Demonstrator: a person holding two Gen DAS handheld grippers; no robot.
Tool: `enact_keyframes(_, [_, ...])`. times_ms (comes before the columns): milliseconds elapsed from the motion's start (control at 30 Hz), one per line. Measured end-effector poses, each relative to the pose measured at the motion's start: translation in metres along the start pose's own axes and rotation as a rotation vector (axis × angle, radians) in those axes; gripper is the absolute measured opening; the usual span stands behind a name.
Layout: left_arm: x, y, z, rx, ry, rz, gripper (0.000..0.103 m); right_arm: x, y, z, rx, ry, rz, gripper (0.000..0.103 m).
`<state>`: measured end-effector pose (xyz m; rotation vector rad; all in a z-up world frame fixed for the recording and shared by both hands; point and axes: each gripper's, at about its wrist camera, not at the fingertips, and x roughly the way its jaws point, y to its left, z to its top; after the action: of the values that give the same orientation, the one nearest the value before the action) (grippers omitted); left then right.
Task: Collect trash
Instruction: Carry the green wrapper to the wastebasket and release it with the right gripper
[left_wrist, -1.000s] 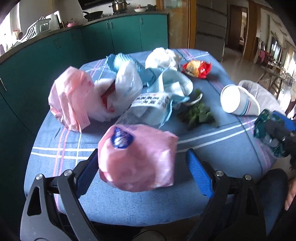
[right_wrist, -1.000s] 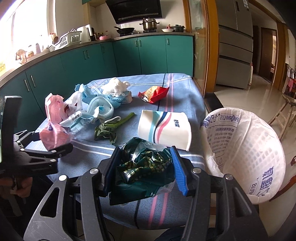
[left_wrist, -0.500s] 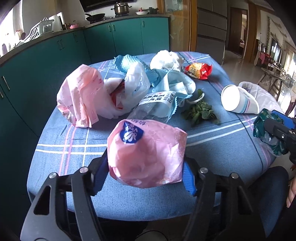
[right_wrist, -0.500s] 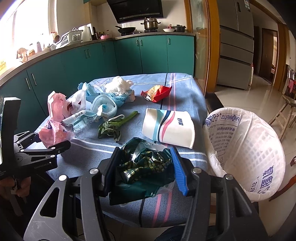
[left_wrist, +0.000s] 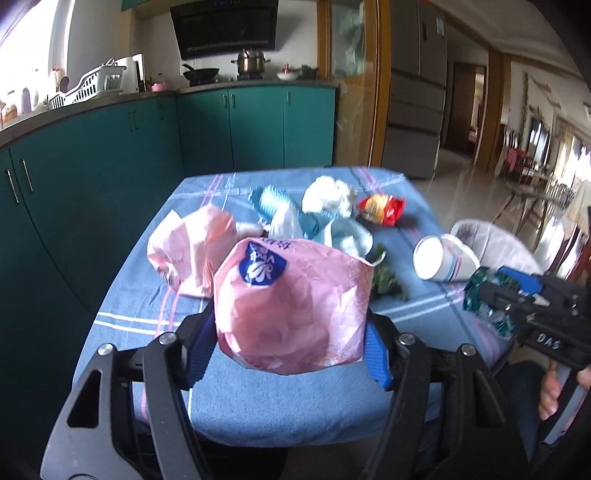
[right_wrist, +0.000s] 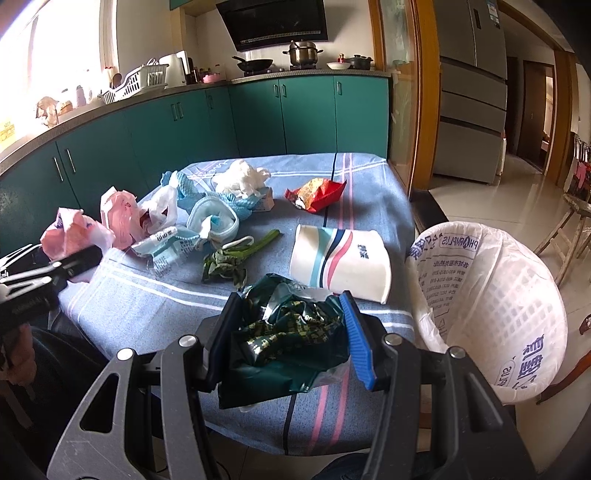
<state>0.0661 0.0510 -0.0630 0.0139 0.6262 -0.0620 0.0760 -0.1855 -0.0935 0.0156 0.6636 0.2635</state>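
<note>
My left gripper (left_wrist: 286, 347) is shut on a crumpled pink plastic bag (left_wrist: 291, 306) with a blue logo, held above the near edge of the blue-clothed table (left_wrist: 258, 406). My right gripper (right_wrist: 291, 339) is shut on a dark green foil wrapper (right_wrist: 288, 332), held over the table's near right corner beside the white lined trash basket (right_wrist: 517, 295). The right gripper and its wrapper (left_wrist: 484, 295) also show at the right of the left wrist view. The pink bag (right_wrist: 70, 236) shows at the left of the right wrist view.
On the table lie a paper cup on its side (right_wrist: 340, 258), a red snack wrapper (right_wrist: 314, 194), wilted greens (right_wrist: 229, 262), white tissue (right_wrist: 240, 177), blue packaging (right_wrist: 210, 218) and another pink bag (left_wrist: 188, 254). Teal cabinets (right_wrist: 258, 122) stand behind.
My left gripper closed on the pink bag and lifted it off the table toward me. My right gripper kept hold of the green wrapper and rose slightly.
</note>
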Motion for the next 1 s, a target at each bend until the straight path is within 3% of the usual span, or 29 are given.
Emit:
enact_keyframes(300, [0.008, -0.013, 0.03, 0.017, -0.034, -0.031, 0.068, -0.027, -0.042, 0.028, 0.046, -0.124, -0.071, 0.054])
enact_keyframes(633, [0.032, -0.053, 0.054, 0.083, -0.033, -0.079, 0.068, -0.025, -0.115, 0.04, 0.159, -0.169, -0.176, 0.054])
enact_keyframes(1000, [0.065, -0.121, 0.073, 0.185, -0.011, -0.171, 0.068, 0.009, -0.189, 0.002, 0.322, -0.08, -0.229, 0.054])
